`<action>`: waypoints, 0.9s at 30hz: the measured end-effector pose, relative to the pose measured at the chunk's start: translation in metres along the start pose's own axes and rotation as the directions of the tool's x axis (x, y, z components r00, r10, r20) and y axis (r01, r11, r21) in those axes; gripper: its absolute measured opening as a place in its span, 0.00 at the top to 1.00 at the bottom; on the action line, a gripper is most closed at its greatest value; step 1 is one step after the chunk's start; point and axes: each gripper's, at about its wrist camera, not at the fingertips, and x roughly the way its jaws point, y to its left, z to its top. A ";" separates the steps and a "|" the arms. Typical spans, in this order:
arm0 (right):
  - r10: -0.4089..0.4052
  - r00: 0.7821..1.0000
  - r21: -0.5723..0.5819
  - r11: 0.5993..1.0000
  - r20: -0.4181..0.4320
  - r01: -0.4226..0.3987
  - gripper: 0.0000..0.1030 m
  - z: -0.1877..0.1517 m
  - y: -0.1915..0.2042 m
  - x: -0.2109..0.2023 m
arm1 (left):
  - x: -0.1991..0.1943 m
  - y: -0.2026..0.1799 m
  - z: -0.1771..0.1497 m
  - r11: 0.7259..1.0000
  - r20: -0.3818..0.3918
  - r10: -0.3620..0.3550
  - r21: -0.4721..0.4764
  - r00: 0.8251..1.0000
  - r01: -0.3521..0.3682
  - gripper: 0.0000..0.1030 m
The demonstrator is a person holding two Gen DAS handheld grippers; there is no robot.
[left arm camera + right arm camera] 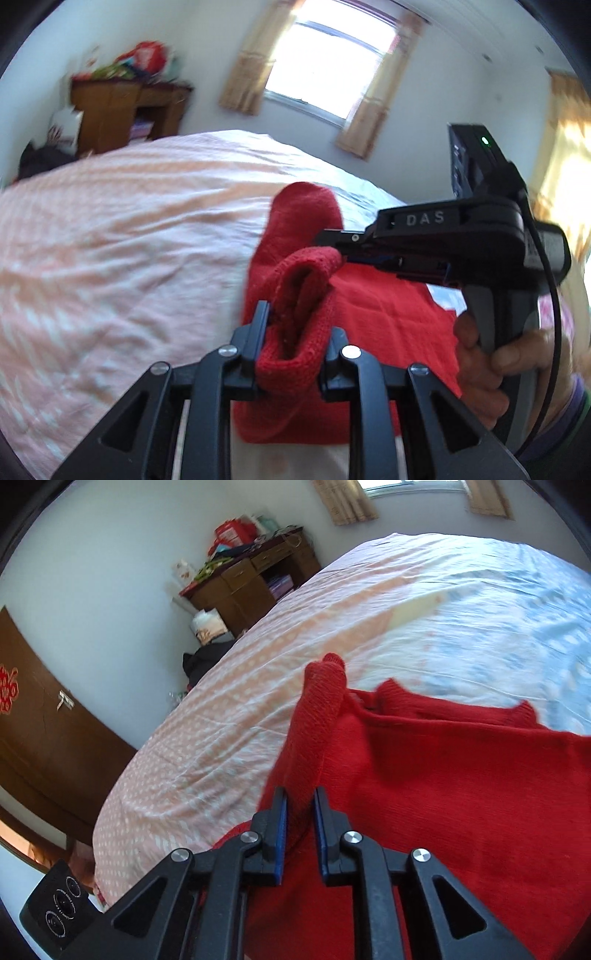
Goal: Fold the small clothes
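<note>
on the pink-and-white bedsheet [122,229] lay a red knitted sweater [461,786], partly lifted off the bed. the left gripper [295,332] pinched a bunched sleeve cuff [295,295] between its jaws, the cuff's opening facing the camera. the right gripper [300,823] had its jaws pressed onto a raised fold of the same sweater. a hand [484,365] gripped the right gripper's handle. a wooden desk [255,579] stood by the wall.
</note>
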 end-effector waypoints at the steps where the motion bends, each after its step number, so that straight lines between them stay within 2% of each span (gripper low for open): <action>1: -0.009 1.000 0.003 1.000 0.006 0.009 0.93 0.000 -0.005 -0.006 | 0.001 -0.004 0.002 1.000 -0.005 -0.001 0.021 1.000 0.001 0.78; 8: -0.084 0.994 0.027 0.996 0.064 0.082 0.94 0.000 -0.046 -0.051 | 0.011 -0.070 -0.005 0.976 -0.023 -0.036 0.216 0.999 0.040 0.79; 19: -0.190 0.975 0.095 0.979 0.115 0.180 0.94 -0.012 -0.123 -0.112 | 0.042 -0.148 -0.014 0.935 -0.112 -0.153 0.306 0.982 0.181 0.79; 27: -0.252 0.964 0.149 0.960 0.084 0.237 0.94 -0.035 -0.177 -0.130 | 0.055 -0.184 -0.033 0.910 -0.177 -0.158 0.356 0.971 0.213 0.79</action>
